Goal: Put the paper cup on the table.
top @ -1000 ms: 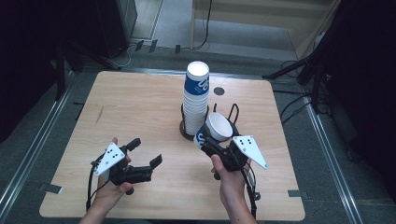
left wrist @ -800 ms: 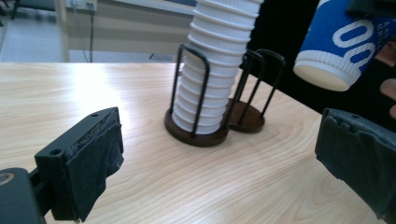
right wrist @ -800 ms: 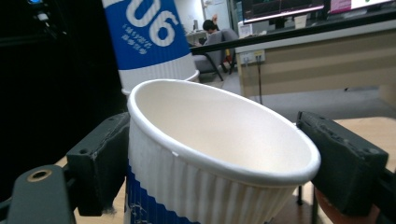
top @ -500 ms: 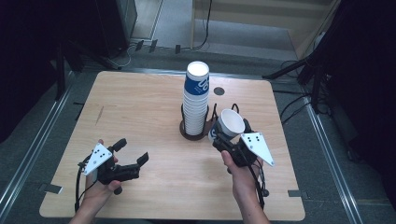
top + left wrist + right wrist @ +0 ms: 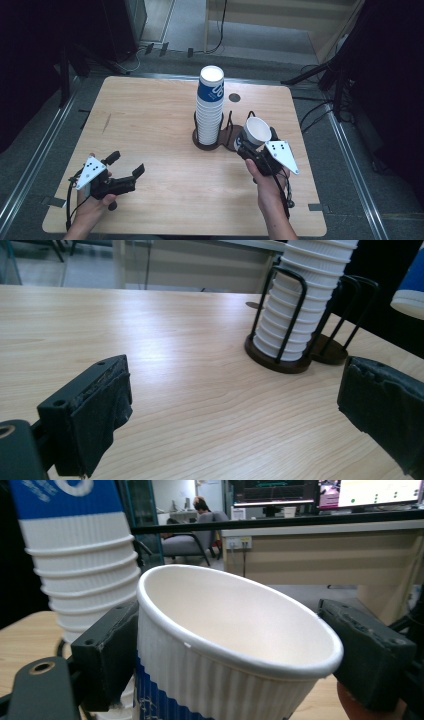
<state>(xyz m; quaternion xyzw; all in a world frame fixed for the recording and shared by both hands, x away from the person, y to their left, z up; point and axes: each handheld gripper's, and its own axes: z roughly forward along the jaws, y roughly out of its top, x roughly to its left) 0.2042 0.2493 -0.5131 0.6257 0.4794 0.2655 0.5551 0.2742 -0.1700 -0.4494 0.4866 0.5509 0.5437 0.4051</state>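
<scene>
Fingers (image 5: 107,655) of the right gripper (image 5: 252,150) clamp a paper cup (image 5: 225,645) beside the cup stack (image 5: 210,107); its base is cut off. The left gripper (image 5: 125,165), well left of the stack, gapes empty.

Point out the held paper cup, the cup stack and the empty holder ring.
paper cup (image 5: 225,680), right gripper view, ribbed side wall.
cup stack (image 5: 210,110), high view, white ribbed middle.
empty holder ring (image 5: 327,352), left gripper view, dark base.

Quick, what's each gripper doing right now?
Left gripper: open, empty, over the table.
Right gripper: shut on a single paper cup.
</scene>
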